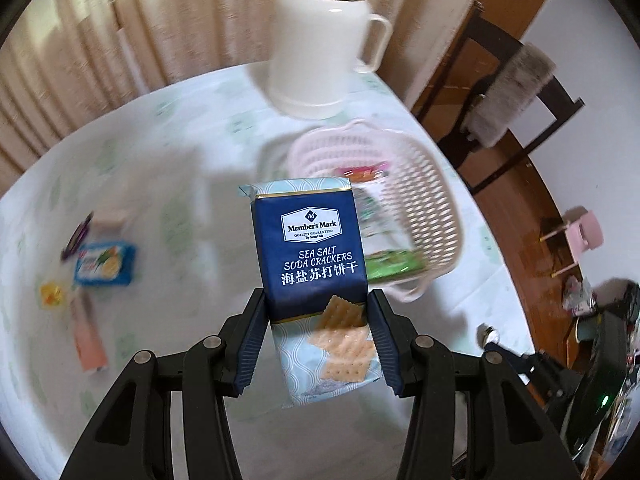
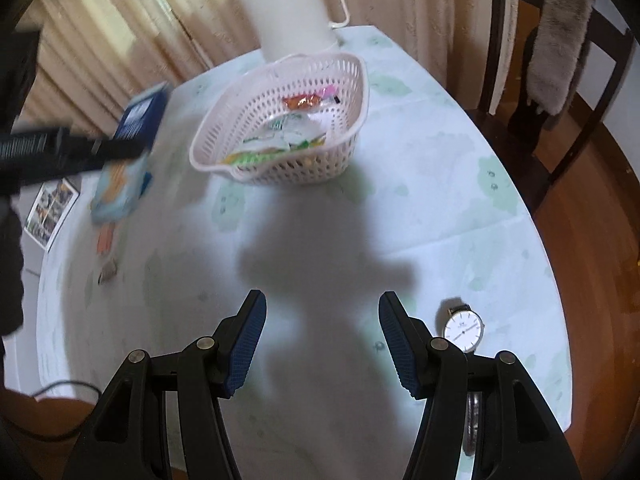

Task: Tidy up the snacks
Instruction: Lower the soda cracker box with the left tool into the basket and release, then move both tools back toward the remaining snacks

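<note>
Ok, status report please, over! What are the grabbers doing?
Left gripper clamped on cracker pack. Right gripper open, empty. Basket ahead, snacks inside. Nothing blocking, over.

The left gripper is holding a blue pack of sea salt soda crackers upright between its pads, above the table. A pink basket with snacks is sitting just behind, to the right. A white jug is standing far behind. Small snack packets are lying at the left.

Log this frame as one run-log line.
left gripper: shut on soda cracker pack | right gripper: open | basket: holds snacks | pack: outside basket
</note>
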The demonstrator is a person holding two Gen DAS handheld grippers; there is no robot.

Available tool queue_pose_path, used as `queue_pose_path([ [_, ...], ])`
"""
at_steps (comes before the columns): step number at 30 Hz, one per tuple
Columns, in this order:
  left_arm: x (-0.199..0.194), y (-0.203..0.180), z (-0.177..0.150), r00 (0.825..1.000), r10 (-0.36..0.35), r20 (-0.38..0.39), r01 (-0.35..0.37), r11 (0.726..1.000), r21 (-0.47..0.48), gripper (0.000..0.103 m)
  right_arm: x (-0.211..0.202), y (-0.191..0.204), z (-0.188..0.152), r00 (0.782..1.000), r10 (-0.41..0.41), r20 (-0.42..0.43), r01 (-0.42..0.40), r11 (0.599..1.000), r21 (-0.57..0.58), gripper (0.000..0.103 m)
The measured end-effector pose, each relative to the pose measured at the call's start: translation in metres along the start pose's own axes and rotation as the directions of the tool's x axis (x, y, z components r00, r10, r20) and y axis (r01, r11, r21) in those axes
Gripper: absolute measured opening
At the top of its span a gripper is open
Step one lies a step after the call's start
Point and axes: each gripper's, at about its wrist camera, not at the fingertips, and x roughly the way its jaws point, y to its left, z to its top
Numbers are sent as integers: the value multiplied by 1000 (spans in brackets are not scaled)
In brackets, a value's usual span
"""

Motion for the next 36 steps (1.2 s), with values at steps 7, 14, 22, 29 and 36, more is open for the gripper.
queue_pose_path([
  [7,20,-38,31,1000,-4,-1,4,999,51,47,-5,-19,-8,1000,-5,-4,5,1000,8,60],
  [14,34,-45,54,1000,-14,13,14,1000,1,54,-5,-37,-14,1000,-5,-12,6,999,39,60],
  [22,38,-28,39,999,5,-37,-6,999,-32,54,1,-36,-10,1000,17,-14,-17,999,42,60],
  [29,37,-4,19,997,34,-67,-39,996,-75,54,11,-16,-6,998,44,-34,-45,999,-14,60],
  [36,27,22,-2,995,62,-82,-71,992,-107,54,17,7,-4,997,67,-46,-69,996,-51,60],
])
